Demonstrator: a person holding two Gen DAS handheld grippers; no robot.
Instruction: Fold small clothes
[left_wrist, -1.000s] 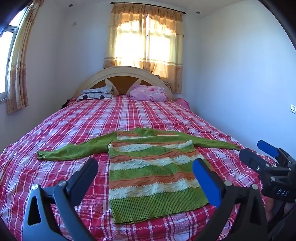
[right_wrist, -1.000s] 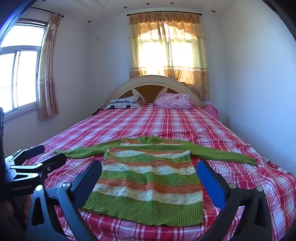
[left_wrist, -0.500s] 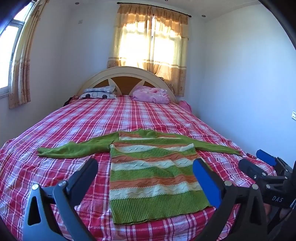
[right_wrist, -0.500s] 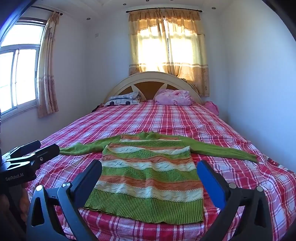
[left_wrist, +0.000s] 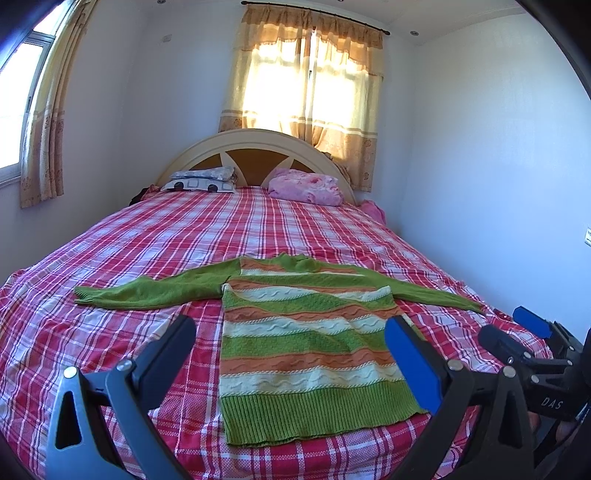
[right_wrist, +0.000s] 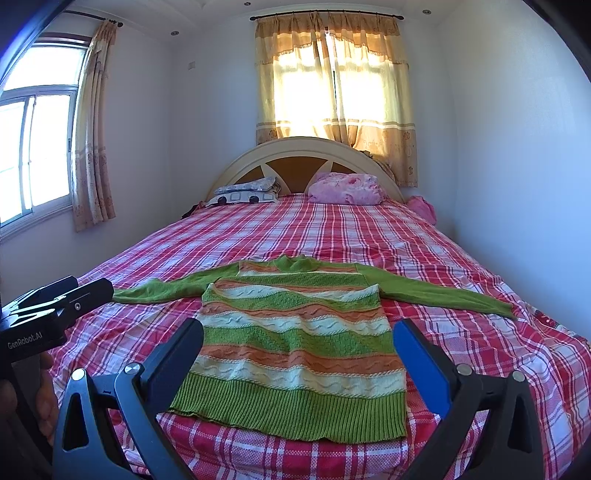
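A small green, orange and cream striped sweater (left_wrist: 306, 339) lies flat on the bed near the foot, hem toward me, both green sleeves spread out sideways. It also shows in the right wrist view (right_wrist: 295, 347). My left gripper (left_wrist: 288, 336) is open and empty, held above the bed's foot end before the hem. My right gripper (right_wrist: 299, 339) is open and empty, at a similar height. The right gripper shows at the right in the left wrist view (left_wrist: 517, 332), and the left gripper at the left in the right wrist view (right_wrist: 74, 291).
The bed (left_wrist: 147, 240) has a red plaid cover. Two pillows (left_wrist: 203, 181) (left_wrist: 306, 186) lie by the headboard (right_wrist: 306, 155). Walls stand close on the right (right_wrist: 517, 166) and left. Curtained windows are behind the headboard and at the left.
Both grippers have tilted slightly, so the bed and sweater sit a little lower in view. The sweater has not moved. Both grippers stay open.
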